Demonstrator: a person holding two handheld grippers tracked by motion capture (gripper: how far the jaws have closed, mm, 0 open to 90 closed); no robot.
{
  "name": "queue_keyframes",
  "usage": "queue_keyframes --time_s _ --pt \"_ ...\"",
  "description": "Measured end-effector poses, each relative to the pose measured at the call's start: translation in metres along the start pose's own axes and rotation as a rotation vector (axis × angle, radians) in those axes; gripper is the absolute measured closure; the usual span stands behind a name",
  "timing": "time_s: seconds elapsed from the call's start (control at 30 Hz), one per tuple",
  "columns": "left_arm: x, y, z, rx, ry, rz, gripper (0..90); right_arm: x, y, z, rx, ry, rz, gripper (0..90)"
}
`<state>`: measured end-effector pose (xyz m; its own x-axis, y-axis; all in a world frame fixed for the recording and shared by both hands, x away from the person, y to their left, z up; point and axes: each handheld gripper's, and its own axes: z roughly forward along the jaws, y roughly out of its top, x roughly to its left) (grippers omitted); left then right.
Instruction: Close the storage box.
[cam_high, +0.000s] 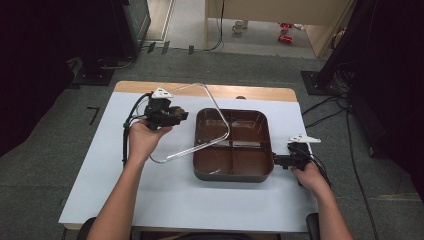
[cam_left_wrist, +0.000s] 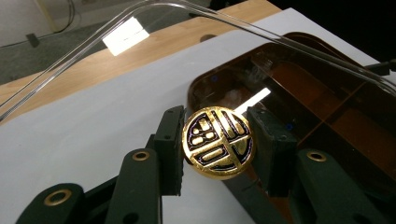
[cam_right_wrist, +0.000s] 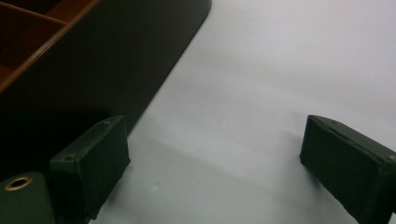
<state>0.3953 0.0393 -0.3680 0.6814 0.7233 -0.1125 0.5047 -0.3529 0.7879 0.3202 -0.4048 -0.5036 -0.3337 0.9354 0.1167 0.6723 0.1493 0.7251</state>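
White-covered tabletop (cam_high: 100, 165) with a brown divided tray (cam_high: 233, 145) sitting in the middle, its clear lid (cam_high: 200, 122) tilted up off the tray's left side. Left hand-held gripper (cam_left_wrist: 217, 140) is up left of the tray, clamped on the lid's round gold knob (cam_left_wrist: 217, 142) — right hand-held gripper (cam_right_wrist: 212, 161) sits wide open and empty, low on the tabletop just beside the tray's right wall.

so it's a wooden table (cam_high: 260, 92) mostly covered by a white sheet (cam_high: 100, 175), just a strip of bare wood showing along the far edge. a brown divided tray (cam_high: 233, 173) sits flat on the sheet, right of center, with the clear lid (cam_high: 172, 154) leaning against it.
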Motion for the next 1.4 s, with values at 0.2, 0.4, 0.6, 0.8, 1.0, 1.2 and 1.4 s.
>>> queue_keyframes --time_s 0.2,0.4,0.6,0.8,1.0,1.2,1.4 --pt "-0.014 -0.002 0.015 0.021 -0.033 0.017 59.4 0.000 0.000 0.000 -0.001 0.001 0.002 7.4" --pt "-0.038 -0.005 0.036 0.028 -0.079 0.054 59.4 0.000 0.000 0.000 -0.002 0.001 -0.001 7.3" --pt "-0.052 -0.005 0.046 0.033 -0.113 0.091 59.4 0.000 0.000 0.000 -0.002 0.002 -0.002 7.3" --pt "-0.067 -0.004 0.056 0.041 -0.148 0.126 59.4 0.000 0.000 0.000 0.001 -0.003 -0.003 7.6" --pt "-0.084 -0.001 0.070 0.057 -0.187 0.189 59.4 0.002 0.000 0.001 0.004 -0.018 -0.013 8.1" --pt "-0.097 0.005 0.085 0.079 -0.234 0.234 59.4 0.002 0.000 0.001 0.004 -0.020 -0.015 8.2" --pt "-0.104 0.005 0.103 0.105 -0.266 0.282 59.4 0.002 0.000 0.001 0.004 -0.020 -0.015 8.2"
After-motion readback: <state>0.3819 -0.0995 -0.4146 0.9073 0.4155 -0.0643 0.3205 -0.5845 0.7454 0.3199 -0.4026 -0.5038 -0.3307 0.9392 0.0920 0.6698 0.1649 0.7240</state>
